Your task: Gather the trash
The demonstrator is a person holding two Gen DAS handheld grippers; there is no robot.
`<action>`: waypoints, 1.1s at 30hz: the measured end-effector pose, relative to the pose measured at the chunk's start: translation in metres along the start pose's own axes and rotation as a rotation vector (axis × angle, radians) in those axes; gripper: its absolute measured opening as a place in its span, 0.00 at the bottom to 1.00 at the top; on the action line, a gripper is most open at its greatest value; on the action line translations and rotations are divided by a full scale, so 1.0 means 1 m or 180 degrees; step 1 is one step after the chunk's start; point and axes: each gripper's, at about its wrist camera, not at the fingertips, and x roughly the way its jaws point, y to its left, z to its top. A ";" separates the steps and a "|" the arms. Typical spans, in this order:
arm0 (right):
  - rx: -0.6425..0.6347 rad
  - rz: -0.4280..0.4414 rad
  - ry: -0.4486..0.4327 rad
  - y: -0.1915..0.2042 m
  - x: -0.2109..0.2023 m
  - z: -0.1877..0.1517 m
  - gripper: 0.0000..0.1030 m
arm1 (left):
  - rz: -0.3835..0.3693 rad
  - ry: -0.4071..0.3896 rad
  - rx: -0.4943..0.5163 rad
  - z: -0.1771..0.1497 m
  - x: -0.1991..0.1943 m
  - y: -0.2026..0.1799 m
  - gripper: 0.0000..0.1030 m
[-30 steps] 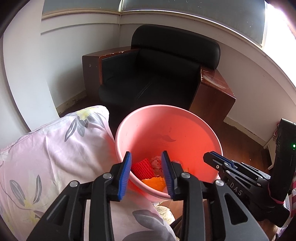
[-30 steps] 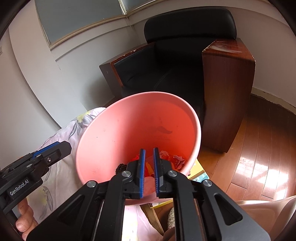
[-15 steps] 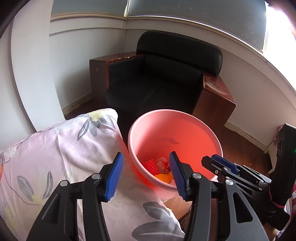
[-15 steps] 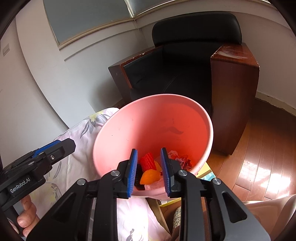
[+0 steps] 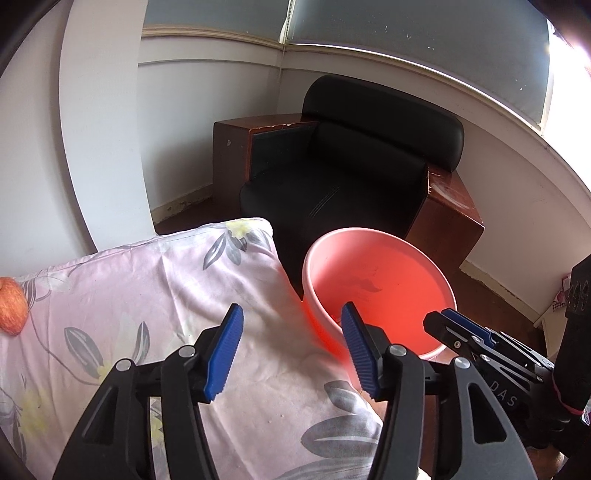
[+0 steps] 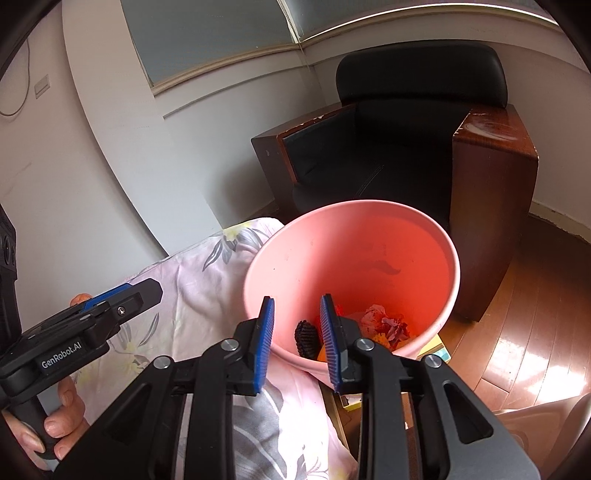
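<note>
Floral bedsheet (image 5: 147, 280) beside pink bin (image 6: 280, 258), black armchair (image 5: 354, 177) behind; both grippers' jaws released, empty.

A black armchair (image 6: 399, 147) with wooden sides fills the white-walled corner below windows (image 5: 406, 33), on sunlit wood floor (image 6: 535, 325).

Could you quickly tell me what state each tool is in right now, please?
Left tool: open, nothing held, jaws just widened.
Right tool: open, nothing held.
</note>
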 end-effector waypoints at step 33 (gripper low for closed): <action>-0.0231 0.0342 0.0194 0.068 -0.001 -0.033 0.43 | 0.0588 -0.0095 -0.0387 -0.031 -0.043 0.066 0.60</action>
